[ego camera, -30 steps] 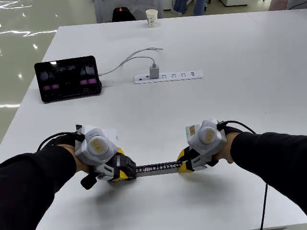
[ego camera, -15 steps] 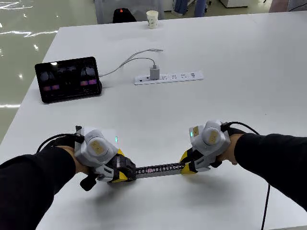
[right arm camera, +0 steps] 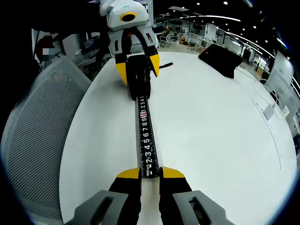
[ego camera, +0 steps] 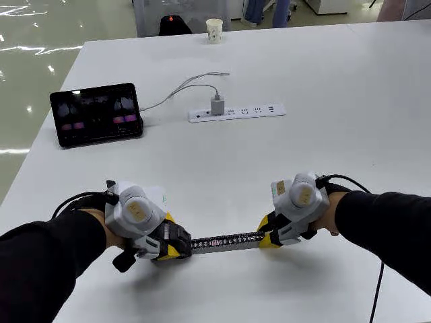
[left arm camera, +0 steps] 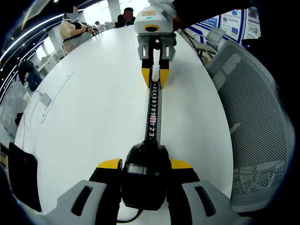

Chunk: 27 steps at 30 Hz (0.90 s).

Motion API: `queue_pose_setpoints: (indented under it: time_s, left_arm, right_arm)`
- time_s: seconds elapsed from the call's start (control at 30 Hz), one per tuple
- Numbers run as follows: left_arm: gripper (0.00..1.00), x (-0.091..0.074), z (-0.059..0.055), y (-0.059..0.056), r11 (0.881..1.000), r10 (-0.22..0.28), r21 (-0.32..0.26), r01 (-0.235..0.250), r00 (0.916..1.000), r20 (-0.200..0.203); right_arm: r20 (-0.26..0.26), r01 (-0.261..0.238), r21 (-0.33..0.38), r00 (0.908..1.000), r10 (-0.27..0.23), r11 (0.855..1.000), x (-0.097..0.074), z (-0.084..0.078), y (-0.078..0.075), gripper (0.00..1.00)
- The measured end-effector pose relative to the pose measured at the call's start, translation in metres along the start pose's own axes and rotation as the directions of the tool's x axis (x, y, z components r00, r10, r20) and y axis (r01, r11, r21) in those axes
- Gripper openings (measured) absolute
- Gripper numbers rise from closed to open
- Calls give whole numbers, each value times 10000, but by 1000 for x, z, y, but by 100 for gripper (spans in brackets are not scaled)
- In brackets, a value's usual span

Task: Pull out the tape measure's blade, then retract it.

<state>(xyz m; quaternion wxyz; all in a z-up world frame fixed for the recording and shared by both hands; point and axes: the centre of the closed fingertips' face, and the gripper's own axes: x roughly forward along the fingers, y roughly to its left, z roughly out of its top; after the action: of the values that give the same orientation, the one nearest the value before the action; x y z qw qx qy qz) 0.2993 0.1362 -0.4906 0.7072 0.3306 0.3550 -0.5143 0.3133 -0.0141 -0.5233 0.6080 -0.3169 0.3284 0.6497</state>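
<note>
Now, head view: the tape measure point(ego camera: 202, 241) lies close to the table's point(ego camera: 323, 101) near edge. Its black case point(ego camera: 178, 238) is clamped between the jaws of the left hand-held gripper point(ego camera: 172, 242). The end of its blade point(ego camera: 225, 240) is pinched in the almost closed jaws of the right hand-held gripper point(ego camera: 264, 239). Compared with one second ago, the right hand-held gripper stands farther toward the table's right edge and more printed blade shows between the two; the case has hardly shifted.

Left gripper view: the yellow-tipped jaws press the case on both sides, and the blade runs straight away, low over the table, to the other gripper.

Right gripper view: the jaws close on the blade's end, with the numerals leading off toward the case.

Judgement: the pull-out is under way with only a short span exposed; retraction has not yet begun.
</note>
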Motion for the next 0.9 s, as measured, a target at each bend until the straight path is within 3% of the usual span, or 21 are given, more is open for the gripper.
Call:
queue_pose_setpoints:
  time_s: [0.9]
  left_arm:
    - [32,0,1,0,10000,7,-24,-6,10000,45]
  right_arm:
    - [-62,105,176,9999,-104,9998,-14,-18,-1,10]
